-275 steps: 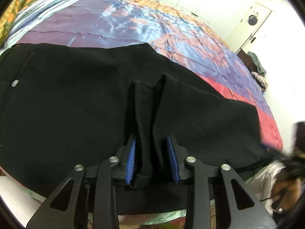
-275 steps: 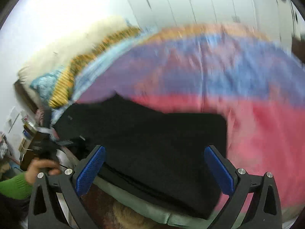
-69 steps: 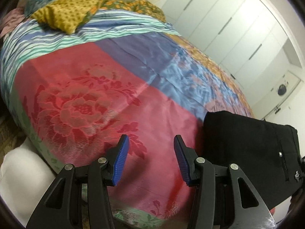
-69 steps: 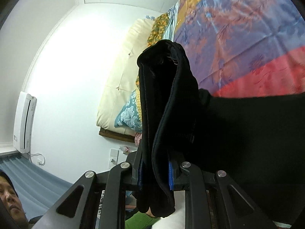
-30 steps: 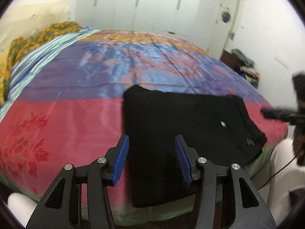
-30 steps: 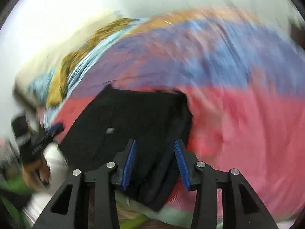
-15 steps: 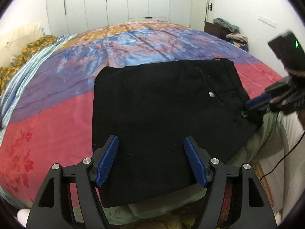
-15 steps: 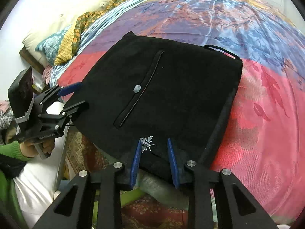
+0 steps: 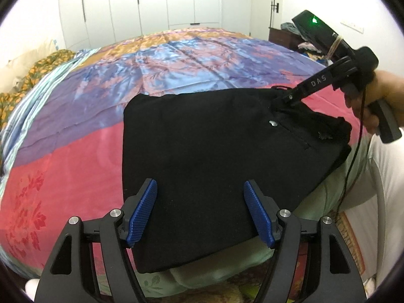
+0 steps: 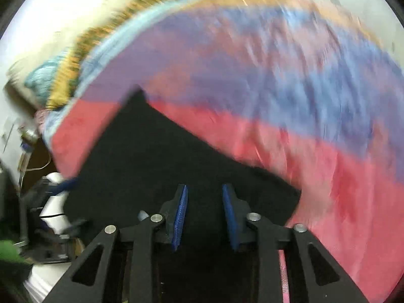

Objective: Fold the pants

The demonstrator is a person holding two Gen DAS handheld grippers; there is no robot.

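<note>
left gripper: black frame, ribbed blue pads, silver screws | right gripper: same build, white "DAS" lettering, green light, black cable | hand: bare skin

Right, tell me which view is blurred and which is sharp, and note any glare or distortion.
Left wrist view: sharp; fisheye bends the wardrobe doors, and the bedspread shows soft sheen, while the black pants keep little detail. Right wrist view: motion blur smears the bedspread and pillows; only the right tongs stay crisp.
</note>
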